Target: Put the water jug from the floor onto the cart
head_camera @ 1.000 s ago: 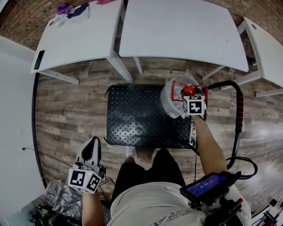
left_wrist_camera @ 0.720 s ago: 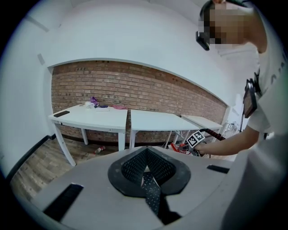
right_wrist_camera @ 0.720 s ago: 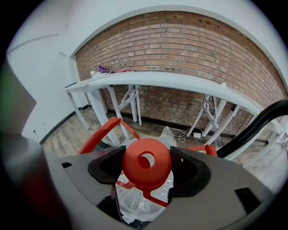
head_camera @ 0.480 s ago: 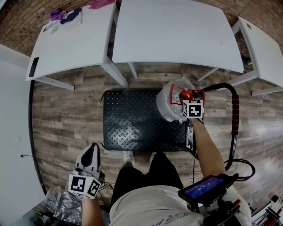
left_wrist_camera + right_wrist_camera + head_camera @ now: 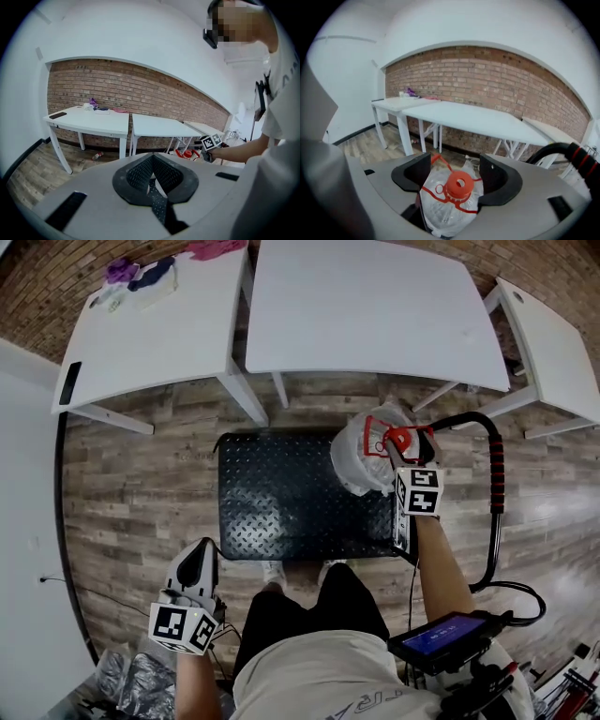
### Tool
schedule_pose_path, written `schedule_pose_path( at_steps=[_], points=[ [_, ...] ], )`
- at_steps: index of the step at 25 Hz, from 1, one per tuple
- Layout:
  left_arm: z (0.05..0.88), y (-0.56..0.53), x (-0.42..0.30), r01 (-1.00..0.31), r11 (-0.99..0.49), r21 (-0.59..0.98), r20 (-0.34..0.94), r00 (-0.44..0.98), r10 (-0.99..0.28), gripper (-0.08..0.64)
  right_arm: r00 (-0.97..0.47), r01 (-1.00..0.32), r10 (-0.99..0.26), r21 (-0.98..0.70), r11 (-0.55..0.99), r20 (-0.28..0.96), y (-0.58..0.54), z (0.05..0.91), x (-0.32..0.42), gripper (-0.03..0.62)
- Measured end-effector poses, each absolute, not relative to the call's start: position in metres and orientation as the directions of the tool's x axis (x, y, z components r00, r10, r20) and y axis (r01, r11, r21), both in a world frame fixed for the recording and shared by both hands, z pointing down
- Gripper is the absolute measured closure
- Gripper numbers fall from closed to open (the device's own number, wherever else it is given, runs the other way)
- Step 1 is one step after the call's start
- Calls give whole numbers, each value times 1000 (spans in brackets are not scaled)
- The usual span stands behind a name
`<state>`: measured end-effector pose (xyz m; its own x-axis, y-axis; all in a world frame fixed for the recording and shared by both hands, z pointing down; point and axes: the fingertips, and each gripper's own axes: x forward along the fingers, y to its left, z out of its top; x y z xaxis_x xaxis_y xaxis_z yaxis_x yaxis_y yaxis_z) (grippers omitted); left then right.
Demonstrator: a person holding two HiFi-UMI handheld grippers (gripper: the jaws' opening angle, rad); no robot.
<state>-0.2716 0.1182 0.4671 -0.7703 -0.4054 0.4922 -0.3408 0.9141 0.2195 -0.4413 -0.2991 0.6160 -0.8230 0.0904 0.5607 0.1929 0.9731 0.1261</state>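
Right gripper [image 5: 454, 174]: jaws wide apart, released, gripping nothing. The jug [image 5: 361, 460] shows below and between them, but the pads are clear of its red cap [image 5: 458, 184]. Left gripper [image 5: 151, 177]: jaws together, empty, held low by the person's side.

The jug stands upright on the cart [image 5: 281, 493], at the deck's far right corner, just beside the push handle [image 5: 495, 484]. The placing looks done.

Risks:
- The jug's red carry loop [image 5: 436, 161] runs close by the right gripper's left jaw. Pulling away crooked could hook it and tip the jug.
- The jug sits near the deck edge, so a nudge or a rolling cart could send it off.

Versus a second ago:
- The right gripper's marker cube sat over the cap. It is now back toward the person and higher, with cap and loop uncovered.
- The jug is in the same spot.
- The left gripper has hardly shifted.
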Motion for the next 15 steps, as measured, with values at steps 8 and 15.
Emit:
schedule_pose_path(
  at_steps=[8,15],
  points=[
    [447,126,-287,-493,850,186,410,-747,-524,560,-948,159,92,202,966,305,-237,455,-382,279],
    [416,132,-286,-630,761,157,322,-696,-642,560,-979,60,12,229,972,203,-194,378,-309,384]
  ],
)
